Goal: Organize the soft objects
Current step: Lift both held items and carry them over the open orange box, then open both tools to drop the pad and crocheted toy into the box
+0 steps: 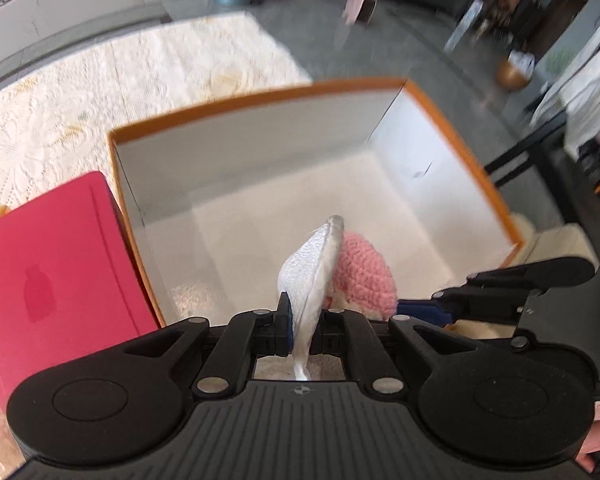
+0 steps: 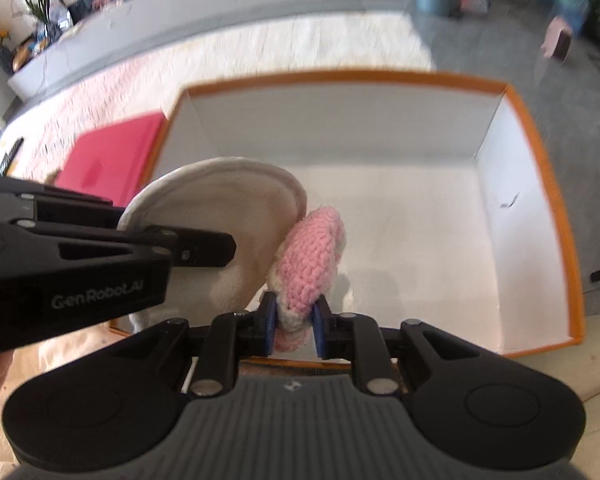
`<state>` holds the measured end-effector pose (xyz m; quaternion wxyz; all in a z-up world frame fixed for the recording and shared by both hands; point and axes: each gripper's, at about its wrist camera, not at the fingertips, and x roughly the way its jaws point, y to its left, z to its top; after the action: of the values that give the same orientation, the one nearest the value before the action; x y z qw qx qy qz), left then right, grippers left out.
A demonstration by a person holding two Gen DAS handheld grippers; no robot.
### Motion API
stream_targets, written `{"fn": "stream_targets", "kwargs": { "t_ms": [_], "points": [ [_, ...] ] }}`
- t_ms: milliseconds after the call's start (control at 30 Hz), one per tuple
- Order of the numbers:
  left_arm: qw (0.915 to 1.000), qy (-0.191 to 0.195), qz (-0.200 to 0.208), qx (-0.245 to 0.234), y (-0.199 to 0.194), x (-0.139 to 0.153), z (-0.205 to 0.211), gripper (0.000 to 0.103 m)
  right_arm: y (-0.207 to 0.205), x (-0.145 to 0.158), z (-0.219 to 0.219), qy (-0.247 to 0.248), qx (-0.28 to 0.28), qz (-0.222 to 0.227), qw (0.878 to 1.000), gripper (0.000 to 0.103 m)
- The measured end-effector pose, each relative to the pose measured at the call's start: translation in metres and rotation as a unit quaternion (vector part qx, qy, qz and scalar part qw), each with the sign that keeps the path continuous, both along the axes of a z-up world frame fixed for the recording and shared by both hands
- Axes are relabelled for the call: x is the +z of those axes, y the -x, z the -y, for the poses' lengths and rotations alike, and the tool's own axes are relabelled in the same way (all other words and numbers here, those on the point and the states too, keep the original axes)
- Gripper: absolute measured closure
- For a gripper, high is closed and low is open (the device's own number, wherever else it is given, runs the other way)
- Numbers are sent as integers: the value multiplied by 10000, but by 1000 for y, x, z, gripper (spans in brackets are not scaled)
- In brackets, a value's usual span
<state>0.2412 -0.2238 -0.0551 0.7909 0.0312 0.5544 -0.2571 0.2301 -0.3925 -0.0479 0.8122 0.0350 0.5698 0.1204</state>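
An open white box with an orange rim (image 1: 460, 136) fills the left wrist view; its floor is bare. My left gripper (image 1: 304, 320) is shut on a thin round white pad (image 1: 312, 264), seen edge-on above the box's near side. Beside it on the right hangs a pink knitted piece (image 1: 366, 276). In the right wrist view my right gripper (image 2: 296, 324) is shut on that pink knitted piece (image 2: 310, 260), over the box (image 2: 540, 152). The white pad (image 2: 220, 204) shows its flat face at left, with the left gripper (image 2: 216, 248) clamped on it.
A red box (image 1: 60, 264) stands against the orange-rimmed box's left wall, also in the right wrist view (image 2: 112, 156). Both rest on a cream lace cloth (image 1: 80, 92). Grey floor lies beyond, with a black chair frame (image 1: 520, 160) at right.
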Motion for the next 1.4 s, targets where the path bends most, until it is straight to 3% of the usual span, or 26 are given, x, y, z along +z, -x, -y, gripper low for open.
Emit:
{"fn": "stream_targets", "kwargs": {
  "t_ms": [367,467,600,700,767,833,933,1167,1400],
  "points": [
    [9920,-1227,28,-310,-5,-25,28,92,-18,-32,3,39,197,-462,9987,83],
    [9911,-1297,41,-290,-11,-25,30,88,-21,-37,3,60,151,-545,9984,80],
    [9934,-1119,21,-244,-13,-23,27,81,-21,-35,3,210,161,-486,9985,74],
    [9955,-913,78,-240,-10,-17,24,71,-18,-28,2,268,155,-391,9988,59],
    [9968,-757,172,-167,-6,-9,18,53,-16,-21,3,302,133,-305,9990,50],
    [9975,-649,264,-129,-3,-1,12,49,-12,-12,3,396,132,-210,9989,38],
    [9987,-453,251,-39,3,12,3,45,-6,1,5,447,109,-125,9989,32],
    [9980,112,598,166,31,40,-30,39,18,29,4,472,-32,270,9985,26],
    [9887,558,1276,549,64,57,-69,39,61,57,-17,540,-225,1322,9895,26]
  ]
}}
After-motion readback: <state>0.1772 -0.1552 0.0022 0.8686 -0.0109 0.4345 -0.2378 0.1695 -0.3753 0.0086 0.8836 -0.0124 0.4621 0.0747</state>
